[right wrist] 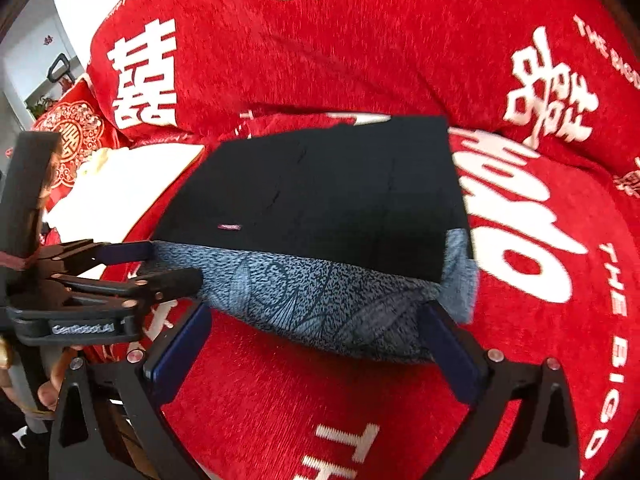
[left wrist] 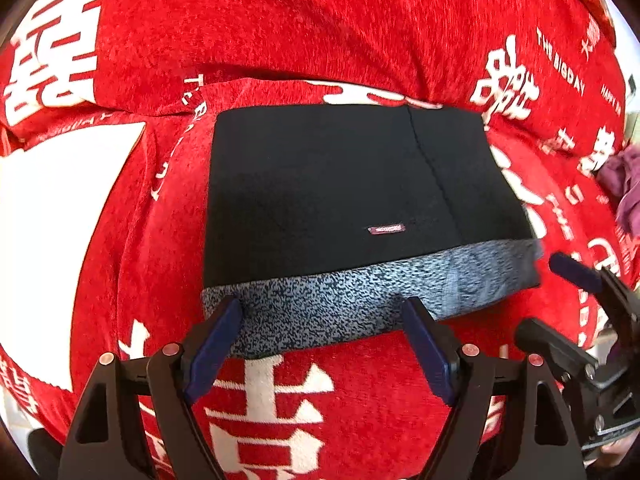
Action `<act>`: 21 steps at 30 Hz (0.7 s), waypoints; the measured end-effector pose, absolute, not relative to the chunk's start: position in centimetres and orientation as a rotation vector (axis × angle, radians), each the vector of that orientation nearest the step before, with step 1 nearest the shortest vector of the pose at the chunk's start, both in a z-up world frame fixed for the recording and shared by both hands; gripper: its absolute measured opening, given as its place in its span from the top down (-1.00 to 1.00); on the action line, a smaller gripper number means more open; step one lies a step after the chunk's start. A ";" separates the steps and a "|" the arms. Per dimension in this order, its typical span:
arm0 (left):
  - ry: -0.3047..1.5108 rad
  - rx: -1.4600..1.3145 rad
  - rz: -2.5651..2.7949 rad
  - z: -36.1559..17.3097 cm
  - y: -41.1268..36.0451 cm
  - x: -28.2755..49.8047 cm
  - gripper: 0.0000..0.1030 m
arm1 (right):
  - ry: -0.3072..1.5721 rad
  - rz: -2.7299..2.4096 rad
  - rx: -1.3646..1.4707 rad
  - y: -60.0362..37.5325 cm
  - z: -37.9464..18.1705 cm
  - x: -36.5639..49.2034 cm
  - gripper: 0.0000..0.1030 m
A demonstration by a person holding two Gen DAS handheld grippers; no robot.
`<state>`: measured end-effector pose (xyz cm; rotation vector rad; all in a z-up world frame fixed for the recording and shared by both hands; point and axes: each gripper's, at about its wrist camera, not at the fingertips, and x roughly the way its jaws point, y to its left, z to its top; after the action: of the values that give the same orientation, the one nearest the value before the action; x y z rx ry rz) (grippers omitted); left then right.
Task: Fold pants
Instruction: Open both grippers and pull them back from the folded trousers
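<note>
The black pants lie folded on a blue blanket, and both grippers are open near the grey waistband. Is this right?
Not quite: the blanket is red with white lettering, not blue, as the left wrist view shows. The folded pants do lie on it, with the left gripper and right gripper open near the grey waistband.

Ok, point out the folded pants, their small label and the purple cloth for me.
folded pants (left wrist: 320, 184), left wrist view, black top panel.
small label (left wrist: 387, 229), left wrist view, middle of the tag.
purple cloth (left wrist: 626, 188), left wrist view, bunched part at right edge.
</note>
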<state>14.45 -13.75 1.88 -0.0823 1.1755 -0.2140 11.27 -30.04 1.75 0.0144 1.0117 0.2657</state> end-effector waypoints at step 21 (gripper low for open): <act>1.157 -0.084 -0.190 2.7 -13.4 13.5 -0.63 | 1.044 0.247 0.058 -30.6 1.4 10.7 -1.00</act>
<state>13.53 -13.43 2.65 -0.0844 1.1574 -0.1903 10.68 -30.57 1.39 0.0580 1.0437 0.2474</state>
